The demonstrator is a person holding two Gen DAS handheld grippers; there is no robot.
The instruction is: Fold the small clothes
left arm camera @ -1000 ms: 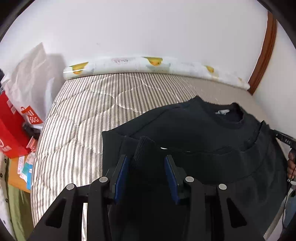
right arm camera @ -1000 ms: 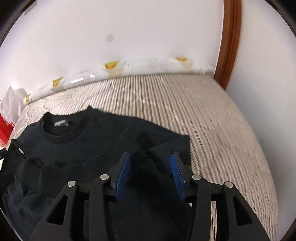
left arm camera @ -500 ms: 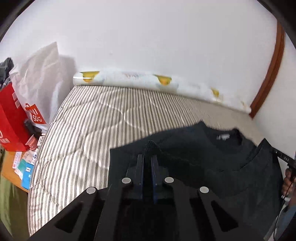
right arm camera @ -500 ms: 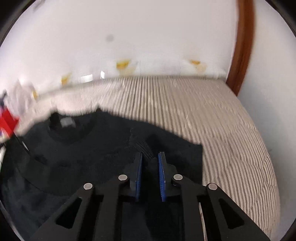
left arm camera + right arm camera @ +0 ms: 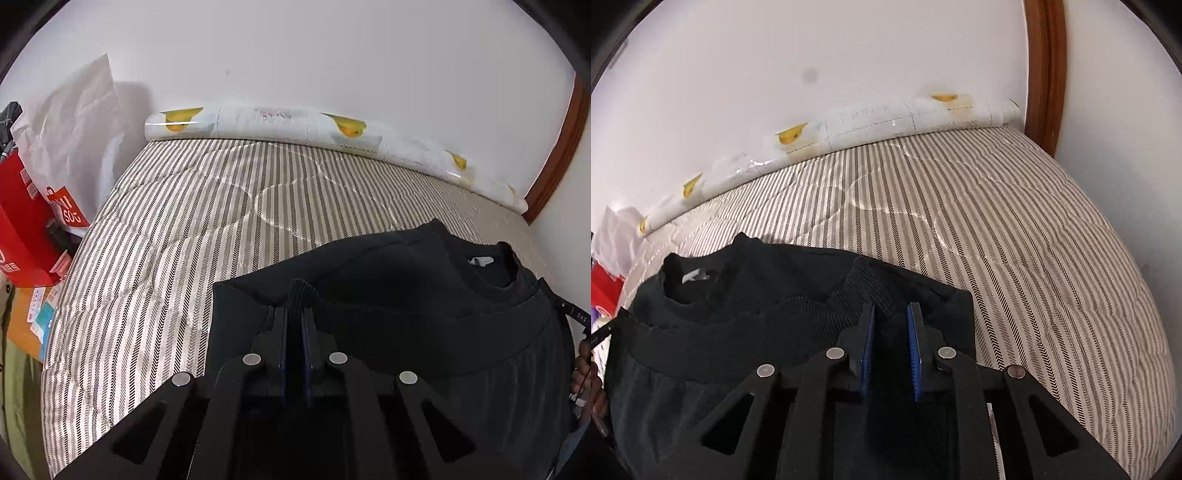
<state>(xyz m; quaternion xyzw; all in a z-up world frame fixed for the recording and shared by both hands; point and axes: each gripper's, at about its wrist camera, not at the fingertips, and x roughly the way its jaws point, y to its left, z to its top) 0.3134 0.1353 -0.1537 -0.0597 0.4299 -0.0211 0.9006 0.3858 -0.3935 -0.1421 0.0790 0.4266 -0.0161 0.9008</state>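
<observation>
A black sweatshirt (image 5: pixel 406 280) lies on the striped mattress (image 5: pixel 221 206), its collar with a white label (image 5: pixel 480 260) toward the wall and its ribbed hem folded up over the body. My left gripper (image 5: pixel 295 314) is shut on the ribbed hem at the sweatshirt's left side. In the right wrist view the same sweatshirt (image 5: pixel 757 295) shows, and my right gripper (image 5: pixel 891 312) is shut on the ribbed hem (image 5: pixel 866 280) at its right side, the blue pads (image 5: pixel 868 332) pinching a thick bunch of cloth.
A rolled printed sheet (image 5: pixel 295 125) lies along the wall at the mattress head. A red shopping bag (image 5: pixel 26 221) and a white plastic bag (image 5: pixel 74 129) stand left of the bed. A wooden door frame (image 5: pixel 1043 70) rises at the right.
Both grippers went from open around the hem to shut on it. They have lifted the hem and carried it toward the collar.
</observation>
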